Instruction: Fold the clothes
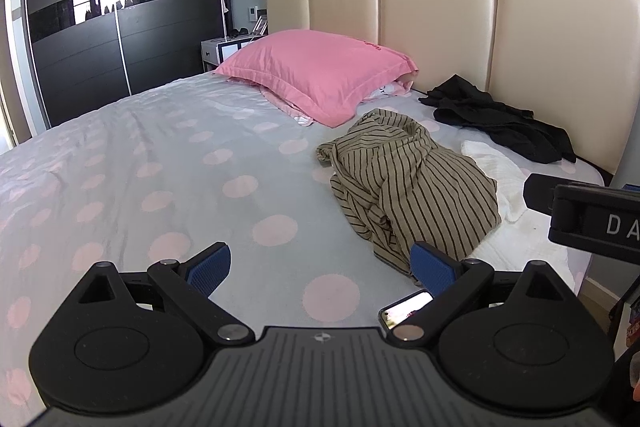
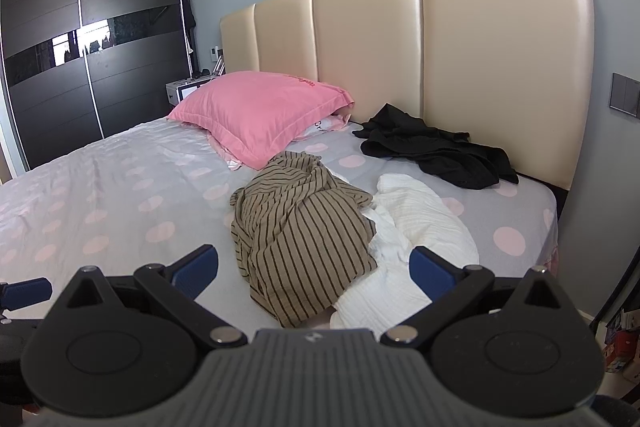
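A crumpled tan garment with dark stripes [image 1: 408, 183] [image 2: 300, 239] lies in a heap on the bed. It partly covers a white ribbed garment [image 1: 500, 187] [image 2: 416, 231] on its right. A black garment [image 1: 500, 119] [image 2: 436, 147] lies bunched against the headboard. My left gripper [image 1: 322, 273] hovers open over the sheet, its right fingertip near the striped heap's front edge. My right gripper [image 2: 314, 273] is open too, just in front of the striped and white garments, holding nothing. The right gripper's black body [image 1: 588, 215] shows at the edge of the left wrist view.
The bed [image 1: 160, 163] [image 2: 100, 211] has a grey sheet with pink dots. A pink pillow [image 1: 320, 71] [image 2: 260, 111] rests by the cream headboard [image 1: 440, 15] [image 2: 400, 47]. A phone [image 1: 406, 309] lies by the bed's near edge. A dark wardrobe [image 1: 100, 27] and a nightstand [image 1: 224, 49] stand beyond the bed.
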Motion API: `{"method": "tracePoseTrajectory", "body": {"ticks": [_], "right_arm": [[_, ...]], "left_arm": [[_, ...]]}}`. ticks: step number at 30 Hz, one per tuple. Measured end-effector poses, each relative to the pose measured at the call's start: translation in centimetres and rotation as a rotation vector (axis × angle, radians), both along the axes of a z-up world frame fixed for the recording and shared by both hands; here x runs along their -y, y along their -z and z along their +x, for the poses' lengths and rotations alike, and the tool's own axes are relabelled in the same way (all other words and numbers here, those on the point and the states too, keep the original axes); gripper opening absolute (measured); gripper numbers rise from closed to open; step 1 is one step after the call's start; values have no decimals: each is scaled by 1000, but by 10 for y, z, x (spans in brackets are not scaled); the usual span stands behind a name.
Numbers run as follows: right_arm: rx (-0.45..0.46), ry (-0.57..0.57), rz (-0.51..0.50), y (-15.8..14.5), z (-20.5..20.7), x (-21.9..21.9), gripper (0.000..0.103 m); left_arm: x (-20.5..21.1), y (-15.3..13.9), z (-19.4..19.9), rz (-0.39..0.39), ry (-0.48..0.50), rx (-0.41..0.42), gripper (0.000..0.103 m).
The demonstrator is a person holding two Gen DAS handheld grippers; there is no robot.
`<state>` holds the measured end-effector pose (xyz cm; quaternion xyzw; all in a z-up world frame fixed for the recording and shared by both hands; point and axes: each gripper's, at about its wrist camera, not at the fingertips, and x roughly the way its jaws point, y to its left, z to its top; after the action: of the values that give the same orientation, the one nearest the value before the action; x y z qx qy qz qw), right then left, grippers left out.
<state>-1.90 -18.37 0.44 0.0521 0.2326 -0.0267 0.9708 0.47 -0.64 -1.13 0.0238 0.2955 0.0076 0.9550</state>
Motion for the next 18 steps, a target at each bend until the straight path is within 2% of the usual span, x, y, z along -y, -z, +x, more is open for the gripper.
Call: {"method": "tracePoseTrajectory", "body": {"ticks": [18], "right_arm": [[-9, -2, -17, 1, 3, -2, 102]], "left_arm": [[-5, 0, 0, 0, -9, -4, 98]]}}
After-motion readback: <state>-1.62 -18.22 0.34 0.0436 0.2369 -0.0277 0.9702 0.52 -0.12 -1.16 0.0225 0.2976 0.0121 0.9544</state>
